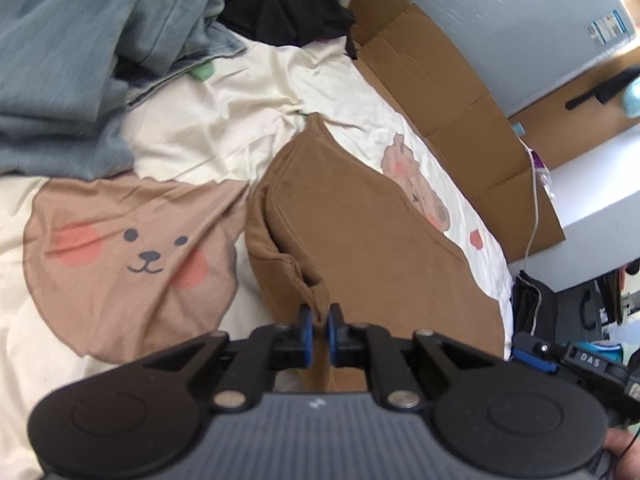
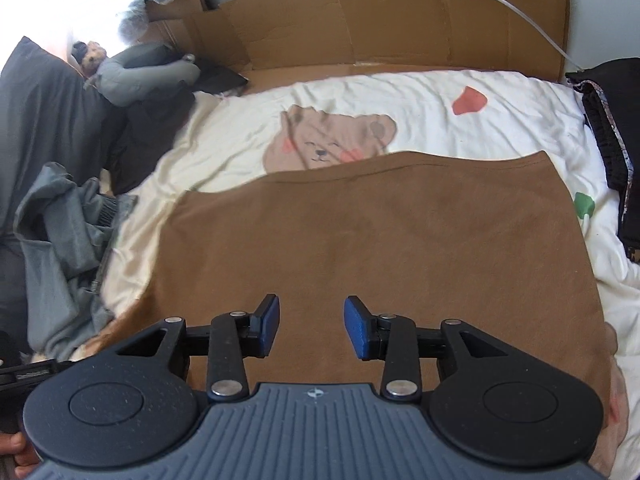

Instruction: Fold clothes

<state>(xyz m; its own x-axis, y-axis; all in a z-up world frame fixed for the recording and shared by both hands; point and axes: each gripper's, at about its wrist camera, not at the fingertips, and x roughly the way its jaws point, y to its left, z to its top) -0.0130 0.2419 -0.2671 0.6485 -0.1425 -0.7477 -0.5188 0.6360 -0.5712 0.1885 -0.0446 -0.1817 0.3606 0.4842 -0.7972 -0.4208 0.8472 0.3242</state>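
Cream bedding [image 2: 420, 116] with printed bear faces covers the bed where I work, and flat cardboard [image 2: 360, 28] stands behind it against the wall. My left gripper [image 1: 322, 322] has its blue pads pressed almost together, pinching a fold of the brown garment [image 1: 360, 248] at its near edge; here the cloth is doubled over and rises into a ridge. My right gripper [image 2: 312, 326] is wide open with nothing between its fingers, hovering just above the same brown garment [image 2: 380, 240], which in this view lies flat and smooth across the bedding. Only the left wrist view shows the pile of blue-grey clothes [image 1: 68, 60] and a black garment [image 1: 280, 4] at the far side. Only the right wrist view shows a grey cable [image 2: 520, 12] over the cardboard and a small plush toy [image 2: 94, 54] at the left.
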